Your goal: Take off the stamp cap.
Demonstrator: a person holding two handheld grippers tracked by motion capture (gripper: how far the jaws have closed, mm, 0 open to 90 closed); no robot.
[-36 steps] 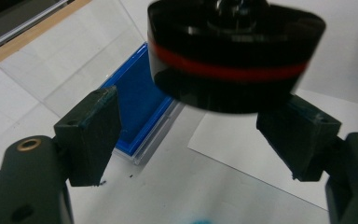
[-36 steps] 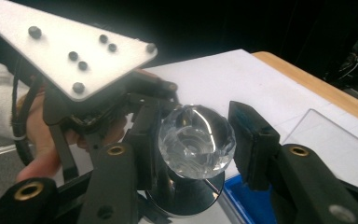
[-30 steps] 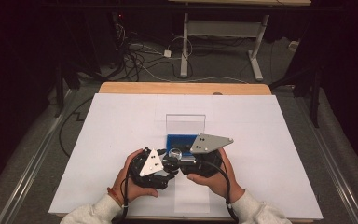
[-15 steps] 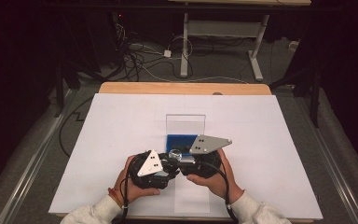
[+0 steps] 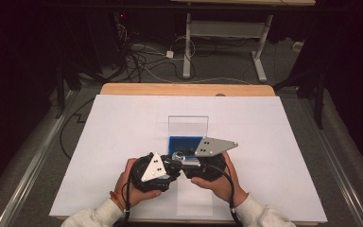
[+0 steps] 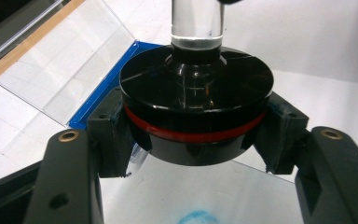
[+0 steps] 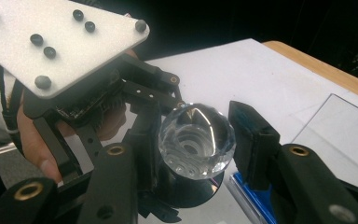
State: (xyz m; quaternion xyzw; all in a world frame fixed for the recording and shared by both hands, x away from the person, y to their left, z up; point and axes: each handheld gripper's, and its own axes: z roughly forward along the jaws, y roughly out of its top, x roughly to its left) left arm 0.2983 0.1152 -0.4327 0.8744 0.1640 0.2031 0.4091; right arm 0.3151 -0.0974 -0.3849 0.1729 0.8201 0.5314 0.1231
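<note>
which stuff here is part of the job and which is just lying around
In the job:
- black disc base, clamped by the left gripper
- faceted crystal ball, in the right gripper
- blue-lined clear case

Lying about:
- floor cables
- desk frame behind the table

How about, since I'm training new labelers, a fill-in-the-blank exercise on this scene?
The left gripper fingers, just closed, clamp the ornament's round black ____ with a red ring.
The right gripper holds the faceted crystal ____.
The open box behind them has a ____ bottom.
Missing: base; ball; blue.
</note>
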